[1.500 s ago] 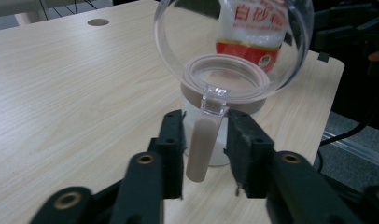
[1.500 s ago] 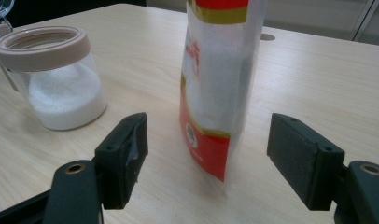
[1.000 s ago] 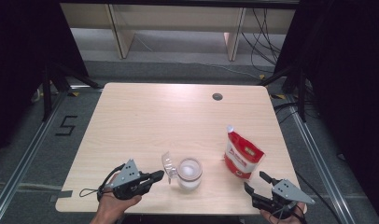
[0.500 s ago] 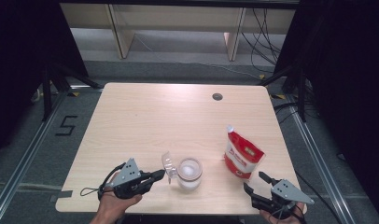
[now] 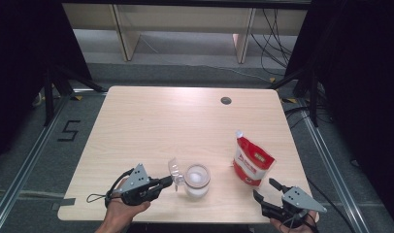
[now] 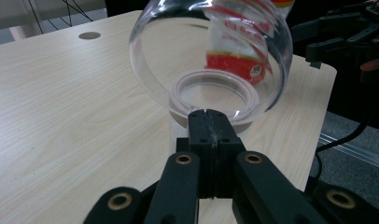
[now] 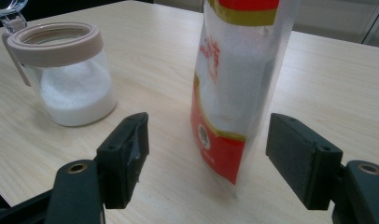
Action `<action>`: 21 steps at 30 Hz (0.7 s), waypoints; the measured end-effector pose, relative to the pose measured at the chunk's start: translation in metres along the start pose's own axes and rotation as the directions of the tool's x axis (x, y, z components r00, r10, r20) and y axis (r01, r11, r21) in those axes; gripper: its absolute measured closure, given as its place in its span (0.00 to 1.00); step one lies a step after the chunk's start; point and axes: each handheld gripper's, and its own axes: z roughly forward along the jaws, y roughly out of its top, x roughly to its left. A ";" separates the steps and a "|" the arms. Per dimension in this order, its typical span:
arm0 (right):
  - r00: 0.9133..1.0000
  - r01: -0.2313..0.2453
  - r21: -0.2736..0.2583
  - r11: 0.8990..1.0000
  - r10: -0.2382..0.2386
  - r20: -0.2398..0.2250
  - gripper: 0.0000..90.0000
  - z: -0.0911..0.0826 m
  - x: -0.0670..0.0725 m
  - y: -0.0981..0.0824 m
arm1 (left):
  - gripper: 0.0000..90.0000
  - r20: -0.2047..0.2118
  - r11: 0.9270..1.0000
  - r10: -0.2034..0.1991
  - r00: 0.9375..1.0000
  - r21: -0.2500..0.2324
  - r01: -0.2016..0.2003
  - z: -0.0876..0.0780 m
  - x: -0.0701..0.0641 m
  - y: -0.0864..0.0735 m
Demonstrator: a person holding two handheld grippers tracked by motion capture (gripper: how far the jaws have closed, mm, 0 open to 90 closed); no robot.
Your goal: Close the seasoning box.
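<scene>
The left gripper (image 5: pixel 170 182) has its jaws clamped on the clear domed flip lid (image 6: pixel 211 56), held upright over the round glass jar with a beige collar (image 5: pixel 197 180) near the table's front edge. The right gripper (image 7: pixel 206 158) stands wide, jaws flanking but not touching the red-and-white stand-up pouch (image 7: pixel 239 84) just right of the jar. Risk: a closing squeeze may tip or buckle the soft pouch; a tug on the lid may drag the jar across the pale wooden table (image 5: pixel 161 121). The jar is roughly half full of white granules; the pouch shows similar granules behind its clear panel.
</scene>
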 end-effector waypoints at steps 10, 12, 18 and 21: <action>1.000 0.010 -0.001 1.000 -0.010 0.002 0.34 0.000 0.000 0.000 | 0.99 0.004 1.000 0.009 1.000 0.006 -0.009 0.003 -0.001 0.001; 1.000 0.011 -0.001 1.000 -0.011 0.002 0.34 0.000 0.000 0.000 | 0.99 0.002 1.000 0.002 1.000 0.005 -0.002 0.003 -0.001 0.000; 1.000 0.011 -0.002 1.000 -0.011 -0.009 0.34 0.001 0.000 0.000 | 0.99 0.010 1.000 -0.013 1.000 0.001 0.013 0.006 -0.003 0.000; 1.000 0.013 -0.001 1.000 -0.013 -0.010 0.34 0.001 0.000 0.000 | 0.99 0.014 1.000 0.024 1.000 0.011 -0.024 0.006 -0.002 0.002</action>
